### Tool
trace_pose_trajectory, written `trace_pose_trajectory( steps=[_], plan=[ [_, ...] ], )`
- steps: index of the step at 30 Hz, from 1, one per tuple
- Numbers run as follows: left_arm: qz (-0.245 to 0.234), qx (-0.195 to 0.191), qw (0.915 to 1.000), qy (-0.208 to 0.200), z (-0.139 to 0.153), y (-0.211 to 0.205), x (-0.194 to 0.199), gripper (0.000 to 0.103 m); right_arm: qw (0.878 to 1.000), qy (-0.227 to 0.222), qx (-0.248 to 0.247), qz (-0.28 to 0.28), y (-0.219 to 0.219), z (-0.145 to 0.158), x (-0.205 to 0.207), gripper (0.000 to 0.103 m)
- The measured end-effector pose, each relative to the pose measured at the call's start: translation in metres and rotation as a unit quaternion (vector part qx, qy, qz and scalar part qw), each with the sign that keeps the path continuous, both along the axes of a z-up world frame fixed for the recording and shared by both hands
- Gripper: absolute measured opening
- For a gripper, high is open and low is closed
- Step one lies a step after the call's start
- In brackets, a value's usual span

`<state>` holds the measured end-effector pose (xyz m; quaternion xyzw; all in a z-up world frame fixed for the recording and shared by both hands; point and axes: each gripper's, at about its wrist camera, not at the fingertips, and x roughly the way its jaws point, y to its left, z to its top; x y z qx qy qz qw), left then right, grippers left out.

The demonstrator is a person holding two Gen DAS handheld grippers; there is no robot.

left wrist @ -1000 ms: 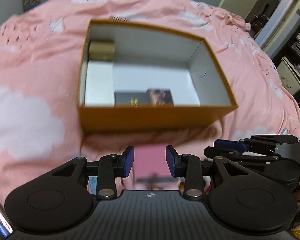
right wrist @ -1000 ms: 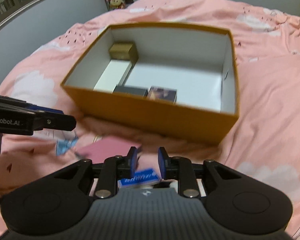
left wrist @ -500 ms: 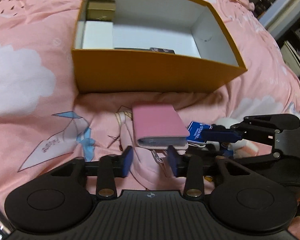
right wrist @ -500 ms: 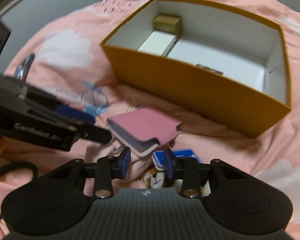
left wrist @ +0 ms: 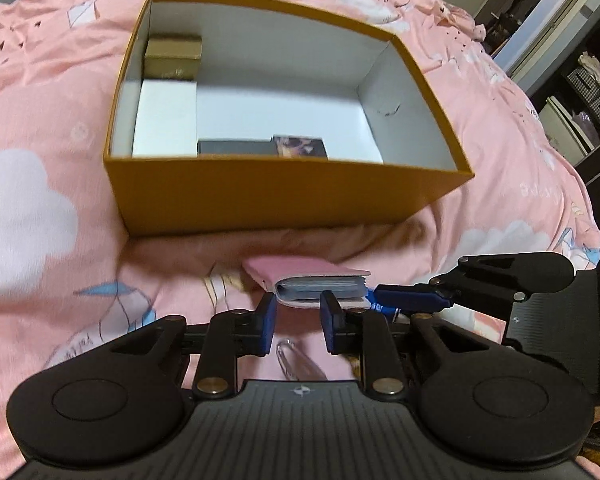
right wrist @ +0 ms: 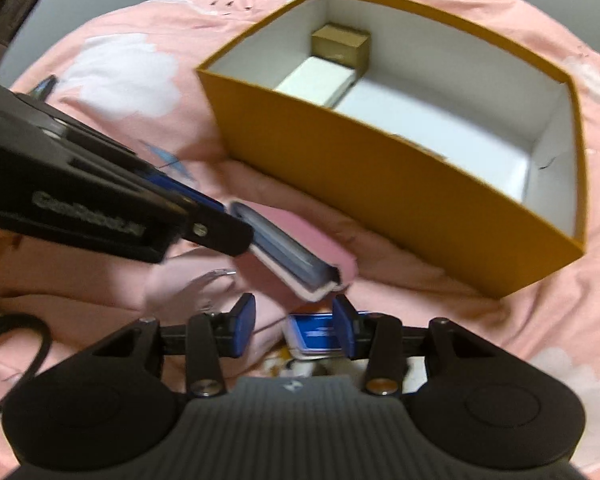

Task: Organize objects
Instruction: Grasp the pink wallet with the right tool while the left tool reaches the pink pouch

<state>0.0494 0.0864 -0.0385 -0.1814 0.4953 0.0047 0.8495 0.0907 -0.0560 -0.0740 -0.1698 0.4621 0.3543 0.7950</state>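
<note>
Pink bedding w/ white clouds [left wrist: 32,208] under everything. Orange cardboard box [left wrist: 284,200] sits open on it, white inside. In the box: a gold box [left wrist: 174,58] in the far left corner, a white box [left wrist: 164,120] right in front of it, then a dark flat box [left wrist: 236,147] and a small printed box [left wrist: 302,146] side by side against the near wall.

Pink card holder [left wrist: 312,276] is outside the box, just in front of its near wall. Left gripper [left wrist: 298,312] has its blue pads pinched on the near end of it; jaws are as narrow as they go, so it's clamped on. From the right wrist cam the holder [right wrist: 296,248] looks tilted, the end at the left tongs [right wrist: 220,232] higher, clear sleeves showing along its open edge.

Right gripper [right wrist: 294,322] has just been opening, jaws partway apart. Blue card pack [right wrist: 316,334] lies low on the bed between/under the tips, right pad in front of it, but can't tell if anything's touching it. Not gripping afaict. In the left cam it's [left wrist: 412,300] just beside the holder's right corner.
</note>
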Motion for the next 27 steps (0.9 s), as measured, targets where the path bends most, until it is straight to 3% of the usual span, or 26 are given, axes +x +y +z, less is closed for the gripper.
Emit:
trace_pose_trajectory(
  steps=[11, 17, 22, 27],
  plan=[
    [0.01, 0.012, 0.9998, -0.007, 0.002, 0.009, 0.02, 0.027, 0.999, -0.04, 0.029, 0.024, 0.003, -0.009, 0.03, 0.044],
    [0.014, 0.029, 0.9995, -0.004, 0.005, 0.012, 0.024, 0.027, 0.997, -0.05, 0.04, 0.043, 0.011, -0.014, 0.034, 0.035],
    [0.019, 0.031, 0.9993, -0.006, 0.01, 0.014, 0.024, 0.036, 0.996, -0.06, 0.048, 0.037, 0.008, -0.011, 0.035, 0.028],
    [0.016, 0.034, 0.9993, 0.003, 0.017, 0.014, 0.015, 0.055, 0.994, -0.088, 0.053, 0.023, -0.002, 0.006, 0.025, 0.025]
  ],
)
